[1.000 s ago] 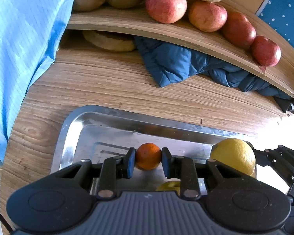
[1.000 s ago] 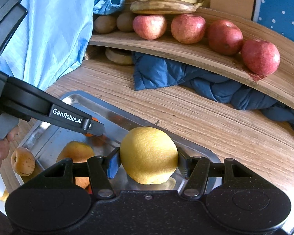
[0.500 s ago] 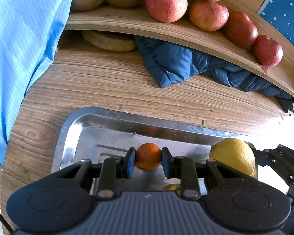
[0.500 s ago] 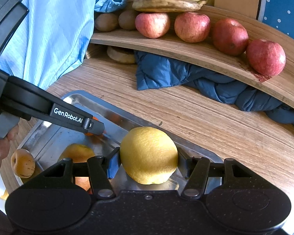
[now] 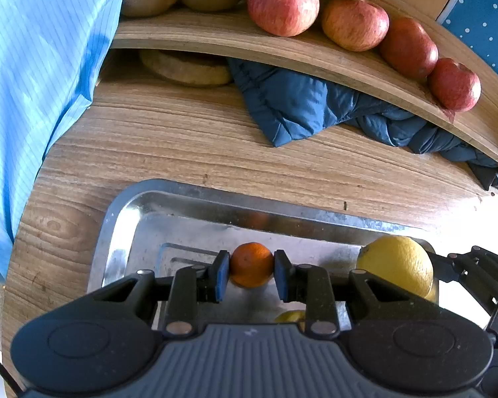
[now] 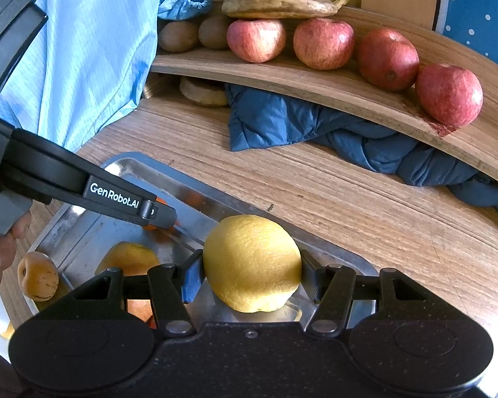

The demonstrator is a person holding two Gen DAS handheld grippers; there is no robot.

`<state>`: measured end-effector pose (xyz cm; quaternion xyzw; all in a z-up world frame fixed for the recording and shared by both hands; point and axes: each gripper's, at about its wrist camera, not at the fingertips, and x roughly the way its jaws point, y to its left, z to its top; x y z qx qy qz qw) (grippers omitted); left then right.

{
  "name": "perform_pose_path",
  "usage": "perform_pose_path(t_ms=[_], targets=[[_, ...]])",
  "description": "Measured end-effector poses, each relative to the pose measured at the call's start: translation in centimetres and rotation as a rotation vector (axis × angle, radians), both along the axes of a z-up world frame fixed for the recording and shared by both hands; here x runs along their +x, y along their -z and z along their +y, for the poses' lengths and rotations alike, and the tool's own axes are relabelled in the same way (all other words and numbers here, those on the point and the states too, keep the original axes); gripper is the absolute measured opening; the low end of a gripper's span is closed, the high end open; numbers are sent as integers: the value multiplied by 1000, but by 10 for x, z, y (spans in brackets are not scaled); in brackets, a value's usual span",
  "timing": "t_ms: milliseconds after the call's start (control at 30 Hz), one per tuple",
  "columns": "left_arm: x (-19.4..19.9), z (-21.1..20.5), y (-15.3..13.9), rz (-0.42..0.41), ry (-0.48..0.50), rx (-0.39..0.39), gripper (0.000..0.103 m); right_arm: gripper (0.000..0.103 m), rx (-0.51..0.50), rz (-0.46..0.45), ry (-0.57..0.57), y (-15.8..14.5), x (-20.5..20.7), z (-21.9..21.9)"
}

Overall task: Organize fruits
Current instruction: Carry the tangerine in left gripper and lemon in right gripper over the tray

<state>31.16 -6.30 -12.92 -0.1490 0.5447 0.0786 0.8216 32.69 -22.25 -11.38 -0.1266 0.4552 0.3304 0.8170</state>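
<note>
Left hand-held gripper (image 5: 251, 267) grips the small round orange mandarin (image 5: 251, 264); right hand-held gripper (image 6: 251, 270) clamps the large yellow lemon (image 6: 251, 263), over the steel tray's (image 5: 123, 222) far edge. Both probably firm, waxy; grip across the middle.

Only readable text: "GenRobot.AI", white lettering on the black finger arm of my left gripper (image 6: 156, 214), right-wrist view.

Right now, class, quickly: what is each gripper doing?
Left gripper: closed on the small orange.
Right gripper: closed on the yellow lemon.
</note>
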Motion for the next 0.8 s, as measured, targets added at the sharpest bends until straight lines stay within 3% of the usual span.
perform_pose_path(t_ms=[800], targets=[[0,-1,0,-3,1,1,31,61,-17,22,15,5,0,-3]])
